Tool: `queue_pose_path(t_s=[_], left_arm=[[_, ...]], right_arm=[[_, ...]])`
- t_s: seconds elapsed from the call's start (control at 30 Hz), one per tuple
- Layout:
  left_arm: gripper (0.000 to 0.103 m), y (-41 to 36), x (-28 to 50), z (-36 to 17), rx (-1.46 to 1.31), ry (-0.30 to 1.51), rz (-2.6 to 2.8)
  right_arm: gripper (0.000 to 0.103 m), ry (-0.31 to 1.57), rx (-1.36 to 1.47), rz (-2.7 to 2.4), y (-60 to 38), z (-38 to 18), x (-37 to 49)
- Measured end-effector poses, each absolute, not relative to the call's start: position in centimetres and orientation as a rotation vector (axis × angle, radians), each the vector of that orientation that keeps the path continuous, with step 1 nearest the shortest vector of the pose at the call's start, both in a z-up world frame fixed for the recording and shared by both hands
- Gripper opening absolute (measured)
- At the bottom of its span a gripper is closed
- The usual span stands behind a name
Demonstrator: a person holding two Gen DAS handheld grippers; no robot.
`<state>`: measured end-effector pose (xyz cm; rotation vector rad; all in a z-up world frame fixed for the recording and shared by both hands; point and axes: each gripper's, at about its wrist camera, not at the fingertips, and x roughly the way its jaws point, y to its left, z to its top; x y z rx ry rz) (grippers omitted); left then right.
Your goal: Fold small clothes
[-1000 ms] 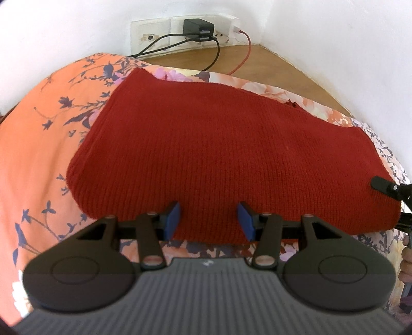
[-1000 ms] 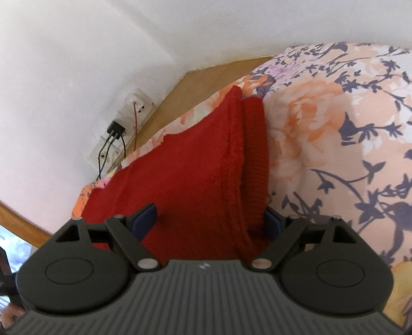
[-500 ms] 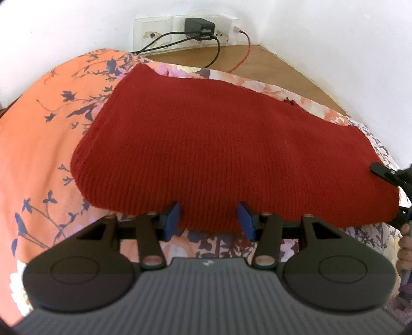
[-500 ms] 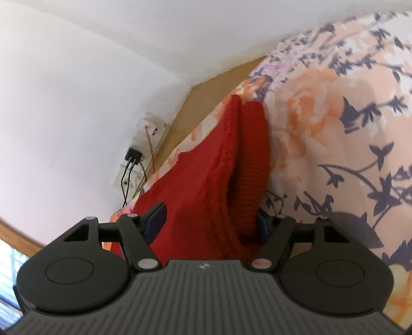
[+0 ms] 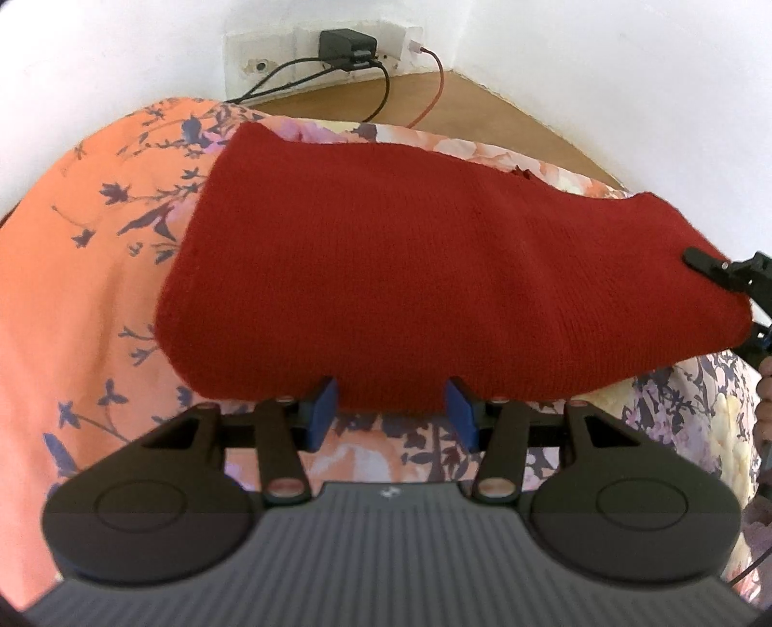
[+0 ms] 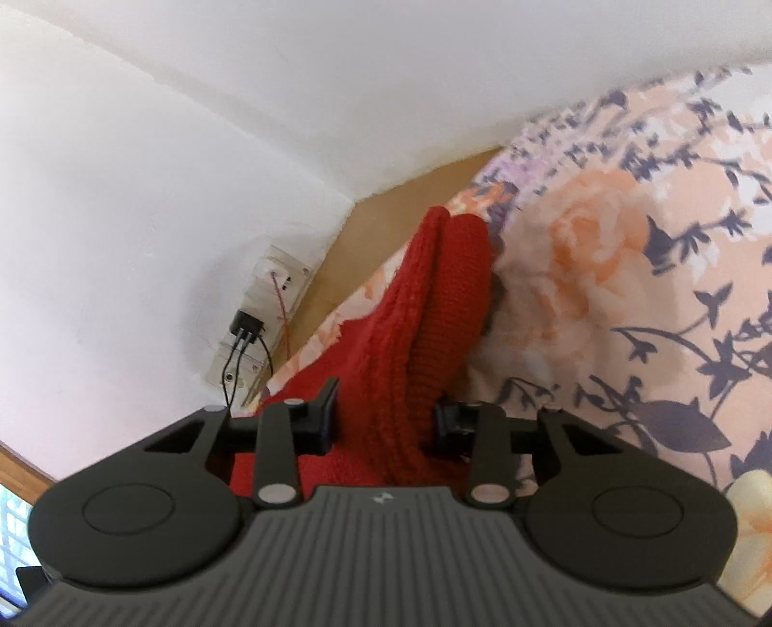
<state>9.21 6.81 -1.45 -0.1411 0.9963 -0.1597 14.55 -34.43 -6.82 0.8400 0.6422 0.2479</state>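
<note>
Right hand-held gripper: jaws just closing, now pinching the layered end of the red knitted garment.
Left hand-held gripper: spread, near hem between its pads, ungripped.
Garment: flat on the floral bedsheet.
Technique: catch all layers; lift both ends evenly.
Background: wall socket.

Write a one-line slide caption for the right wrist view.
Right gripper closing on the doubled edge of a red knitted garment on a floral bedsheet.
</note>
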Motion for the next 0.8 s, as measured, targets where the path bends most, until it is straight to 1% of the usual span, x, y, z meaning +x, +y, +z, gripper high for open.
queue_pose_path(t_s=[0.33,0.5,0.8], left_arm=[[0.051,10.8,9.8,-0.4,-0.089,0.981,-0.14],[0.051,13.2,10.6,0.0,-0.142,0.975,-0.142],[0.051,15.0,10.8,0.9,-0.159,0.935,-0.168]], right_arm=[[0.037,0.587,0.767,0.257,-31.2,-2.5,14.4],[0.035,0.553,0.756,0.261,-29.3,-0.7,14.0],[0.034,0.529,0.68,0.302,-24.5,2.4,14.1]])
